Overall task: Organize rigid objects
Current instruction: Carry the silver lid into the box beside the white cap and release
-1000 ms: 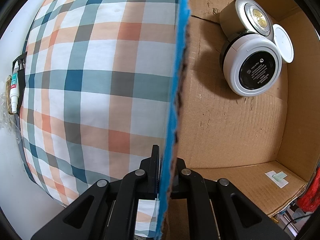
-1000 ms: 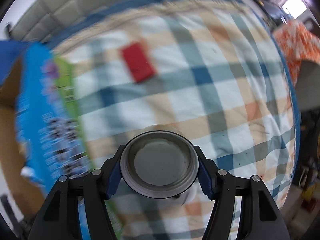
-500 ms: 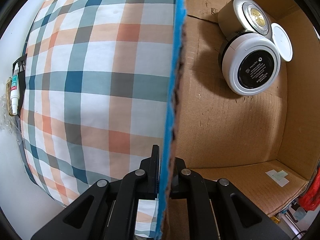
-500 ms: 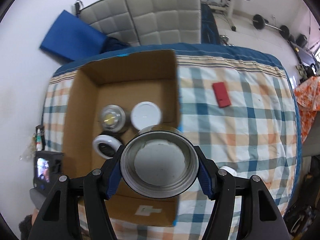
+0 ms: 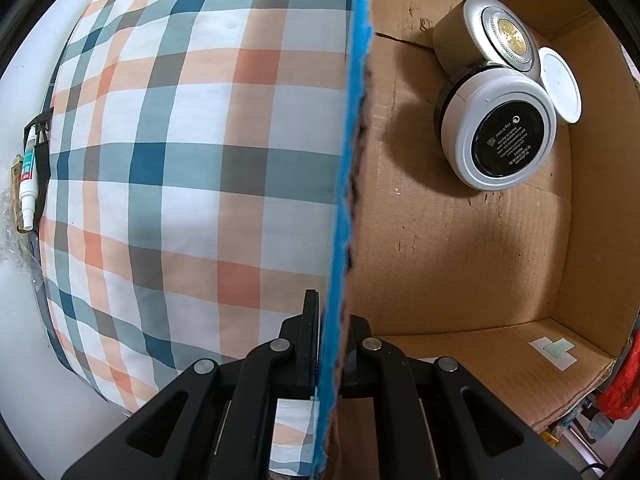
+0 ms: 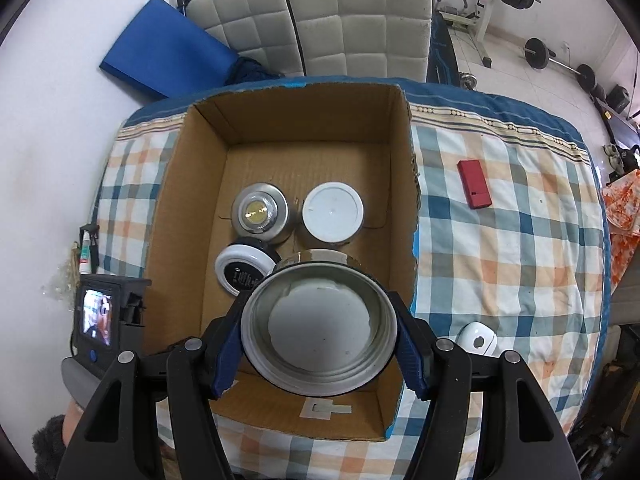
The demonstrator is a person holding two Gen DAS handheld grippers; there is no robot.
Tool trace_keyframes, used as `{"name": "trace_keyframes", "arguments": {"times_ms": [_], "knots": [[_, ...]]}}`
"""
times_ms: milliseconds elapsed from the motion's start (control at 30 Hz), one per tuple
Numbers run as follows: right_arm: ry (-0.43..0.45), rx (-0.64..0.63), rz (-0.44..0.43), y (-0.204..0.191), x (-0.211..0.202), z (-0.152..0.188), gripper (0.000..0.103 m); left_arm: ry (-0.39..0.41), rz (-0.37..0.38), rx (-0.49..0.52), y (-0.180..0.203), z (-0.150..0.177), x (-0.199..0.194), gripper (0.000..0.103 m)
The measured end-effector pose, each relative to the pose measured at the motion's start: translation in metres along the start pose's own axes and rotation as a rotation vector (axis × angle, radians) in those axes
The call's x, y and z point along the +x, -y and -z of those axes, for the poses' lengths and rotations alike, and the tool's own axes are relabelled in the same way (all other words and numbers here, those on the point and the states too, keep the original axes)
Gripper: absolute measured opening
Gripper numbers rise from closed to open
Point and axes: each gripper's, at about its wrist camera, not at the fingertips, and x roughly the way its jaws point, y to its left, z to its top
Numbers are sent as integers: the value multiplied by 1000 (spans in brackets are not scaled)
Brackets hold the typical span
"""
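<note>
Now, with my left tongs (image 5: 334, 344) pinched on the box (image 5: 460, 240) wall and my right tongs (image 6: 320, 344) gripping the jar (image 6: 320, 330), I'd lower it slowly into the bare floor below them

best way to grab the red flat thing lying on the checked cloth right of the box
Grip the red block across its two long edges, coming straight down from above. It lies flat on the checked cloth with nothing near it, so both long sides look free; it seems too thin to catch from the side. Its narrow width probably suits the jaws better than its length.
</note>
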Motion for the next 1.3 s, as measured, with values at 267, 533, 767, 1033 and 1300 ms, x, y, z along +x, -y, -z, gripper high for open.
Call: {"name": "trace_keyframes", "arguments": {"times_ms": [267,533,767,1033,1300], "knots": [[-30,-19,54,-2,28,2,67,1,2,1,-2,1,-1,4],[-63,-76,149,-13,67,5,67,1,6,-3,-3,4,0,4],[-102,-91,185,-15,94,4,67,-2,9,-9,-5,8,2,4],[-142,-92,211,-11,115,1,67,-3,10,-13,-5,8,2,4],[-168,-71,208,-5,128,-5,68,-4,9,-12,-6,9,2,4]]}}
